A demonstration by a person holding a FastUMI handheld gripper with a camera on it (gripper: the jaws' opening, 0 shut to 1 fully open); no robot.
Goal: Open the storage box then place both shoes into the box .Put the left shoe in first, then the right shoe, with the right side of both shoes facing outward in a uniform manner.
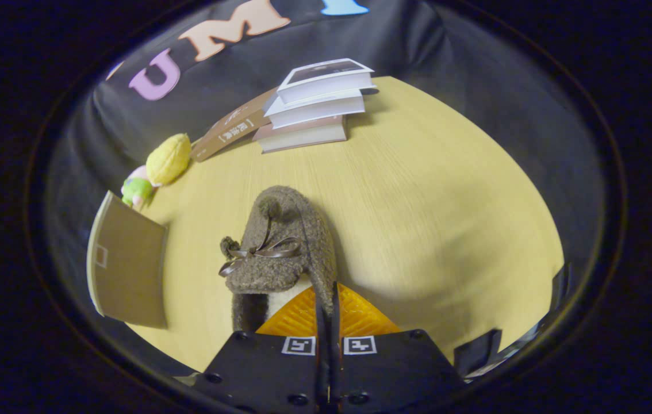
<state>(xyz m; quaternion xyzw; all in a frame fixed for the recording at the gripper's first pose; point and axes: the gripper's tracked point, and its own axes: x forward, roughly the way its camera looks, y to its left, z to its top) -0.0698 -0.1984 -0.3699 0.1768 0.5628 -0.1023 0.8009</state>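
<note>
Pinching the heel rim of a brown fuzzy knitted shoe with a ribbon bow (280, 241), the gripper (328, 299) has its fingers nearly together; the shoe's long axis runs straight ahead, toe pointing away over the pale wooden table (447, 201).

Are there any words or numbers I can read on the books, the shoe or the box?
Brown book leaning by the stack: pale characters on its spine, too blurred to read.
Top book of the stack: cover print too small to read.
Brown shoe, held by the shut hand-held gripper: no writing.
Box lid: a small square outline, no words.
</note>
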